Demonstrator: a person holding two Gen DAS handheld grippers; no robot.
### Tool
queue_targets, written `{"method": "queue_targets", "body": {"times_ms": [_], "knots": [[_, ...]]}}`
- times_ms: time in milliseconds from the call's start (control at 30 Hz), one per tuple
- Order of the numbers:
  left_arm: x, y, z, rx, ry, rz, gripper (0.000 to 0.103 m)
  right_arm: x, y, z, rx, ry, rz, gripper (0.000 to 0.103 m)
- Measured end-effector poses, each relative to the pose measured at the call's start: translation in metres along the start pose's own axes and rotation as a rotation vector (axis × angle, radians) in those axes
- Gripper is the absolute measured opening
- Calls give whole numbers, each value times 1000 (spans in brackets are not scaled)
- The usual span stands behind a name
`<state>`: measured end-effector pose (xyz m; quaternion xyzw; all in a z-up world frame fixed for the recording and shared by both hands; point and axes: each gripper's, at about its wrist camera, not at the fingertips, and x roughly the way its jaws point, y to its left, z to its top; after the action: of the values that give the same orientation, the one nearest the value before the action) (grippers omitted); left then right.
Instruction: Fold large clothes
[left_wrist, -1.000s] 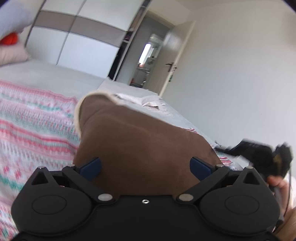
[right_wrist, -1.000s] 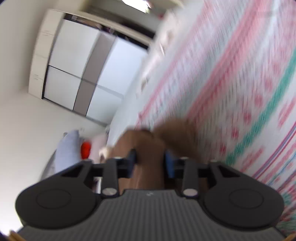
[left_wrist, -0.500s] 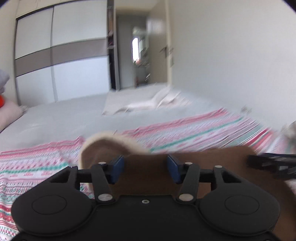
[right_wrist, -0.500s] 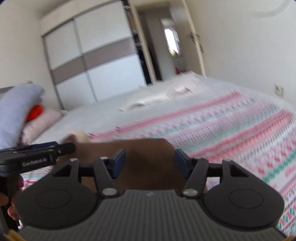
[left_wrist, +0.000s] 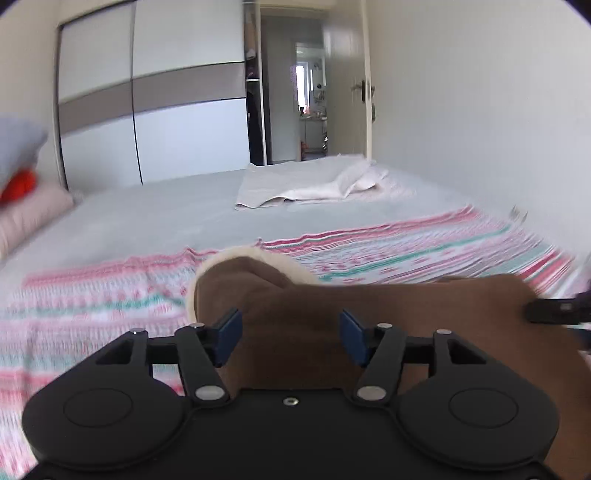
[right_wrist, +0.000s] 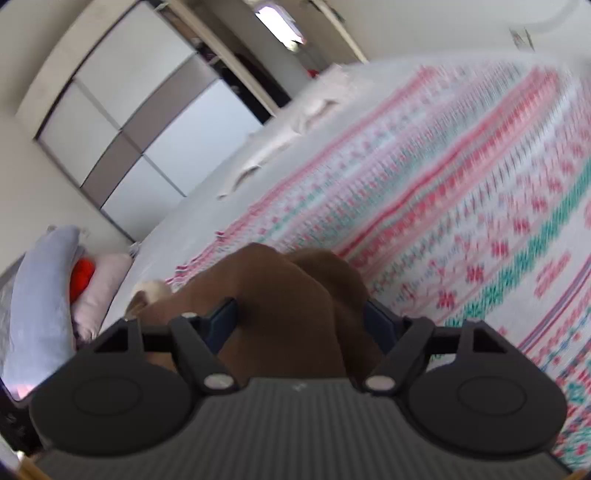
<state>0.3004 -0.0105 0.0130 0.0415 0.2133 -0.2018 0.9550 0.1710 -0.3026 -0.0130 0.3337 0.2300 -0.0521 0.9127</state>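
1. While both cameras look across the bed (left_wrist: 155, 206), its grey cover is the largest thing in view, and the patterned blanket (left_wrist: 406, 243), striped pink and green, is spread over the near part of it; that blanket serves as the landmark here.
2. The brown garment (left_wrist: 295, 317), with a cream fleecy lining at its edge, is above the near side of the blanket, draped between the two tools; in the right view its folds (right_wrist: 280, 295) bunch up in front of the camera.
3. Beyond the blanket's far edge lies a pale folded cloth (left_wrist: 306, 181), well apart from the garment.
4. The left tongs (left_wrist: 290, 332) stand wide apart with brown fabric lying between them; they look released, not pinching.
5. The right tongs (right_wrist: 301, 325) are also spread, cloth filling the gap; whether the pads press it I cannot tell.
6. My judgement: the step in hand is laying the garment flat on the blanket. To do it well, take firm hold at two matching corners, keep the edge taut between the tools, and lower it evenly so no crease is trapped underneath.
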Motion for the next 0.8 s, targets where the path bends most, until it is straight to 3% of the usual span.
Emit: {"method": "queue_targets", "body": {"times_ms": [100,233,300,400,467,700,800], "knots": [[-45,-4,-16,-39,0,-71,59,-37,28,-5,-137,-28,29,76],[-83,-22,-51,-22,25,-127,59,-64,55,-37,-305,25,35,76],[-94,-30,-74,-4,39,-132,59,-69,60,-57,-388,43,5,76],[-115,-36,-113,0,-39,-82,60,-71,55,-82,-477,60,-72,76],[-125,-41,-114,9,-39,-62,60,-70,49,-96,-531,65,-128,77],[-158,-33,-110,-65,-8,-93,65,-101,36,-97,-438,79,-128,77],[-169,-34,-112,-81,31,-91,73,-116,43,-103,-474,61,-165,85]]}}
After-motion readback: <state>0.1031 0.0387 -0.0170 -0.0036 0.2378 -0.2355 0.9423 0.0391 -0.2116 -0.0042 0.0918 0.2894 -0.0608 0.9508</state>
